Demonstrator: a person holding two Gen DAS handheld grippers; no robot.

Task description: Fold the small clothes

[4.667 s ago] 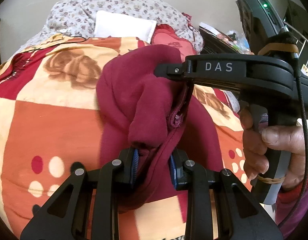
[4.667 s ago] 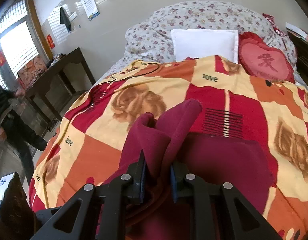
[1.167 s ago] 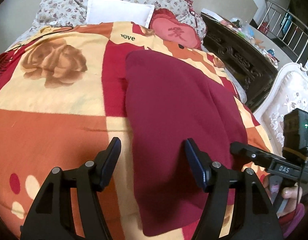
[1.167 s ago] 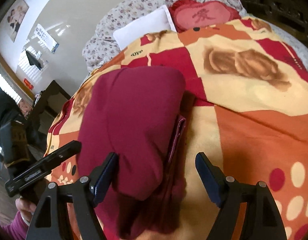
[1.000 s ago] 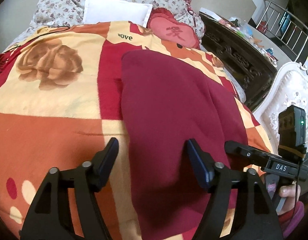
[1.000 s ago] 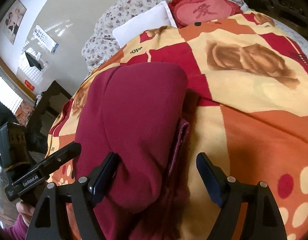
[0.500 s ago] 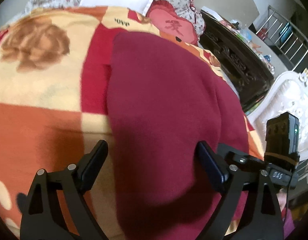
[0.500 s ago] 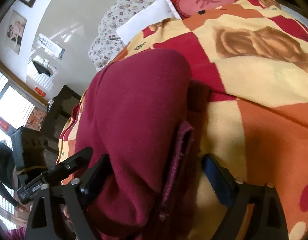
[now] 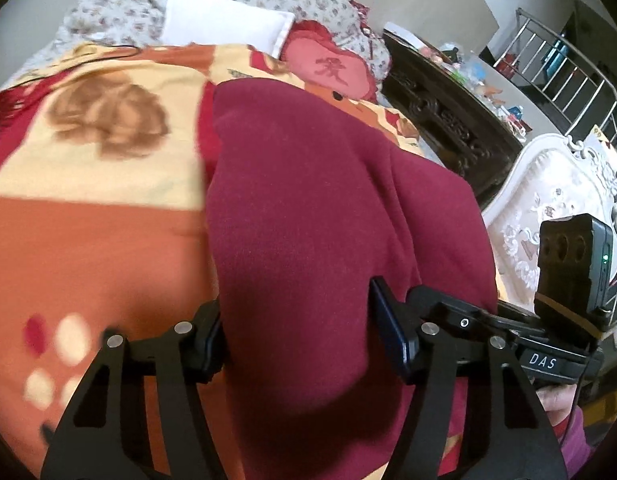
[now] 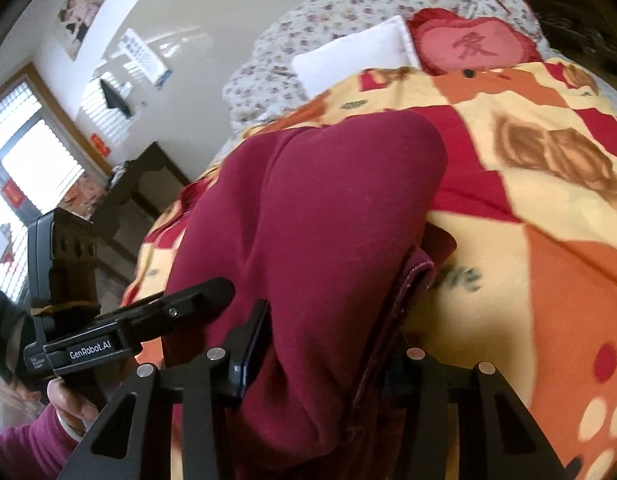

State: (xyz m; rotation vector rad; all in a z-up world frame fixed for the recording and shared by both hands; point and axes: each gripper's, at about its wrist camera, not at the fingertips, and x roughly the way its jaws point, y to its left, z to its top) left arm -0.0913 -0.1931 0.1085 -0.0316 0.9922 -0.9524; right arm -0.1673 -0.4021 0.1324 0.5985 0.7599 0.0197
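Left claw (image 9: 304, 336): points forward and down; its jaws are closing with dark red cloth bunched between them, the left finger pressed against the cloth's edge, the blue pad (image 9: 390, 336) of the right finger lying on the cloth.
Right claw (image 10: 328, 356): points forward and down beside the left one; its jaws are closing, red cloth filling the gap between them; the right finger is mostly hidden by the cloth.
Left hand (image 10: 70, 398): wrapped round its claw's handle, in a purple sleeve (image 10: 22, 448).
Right hand (image 9: 560, 400): only fingers show at its handle, under the claw body, purple sleeve below.
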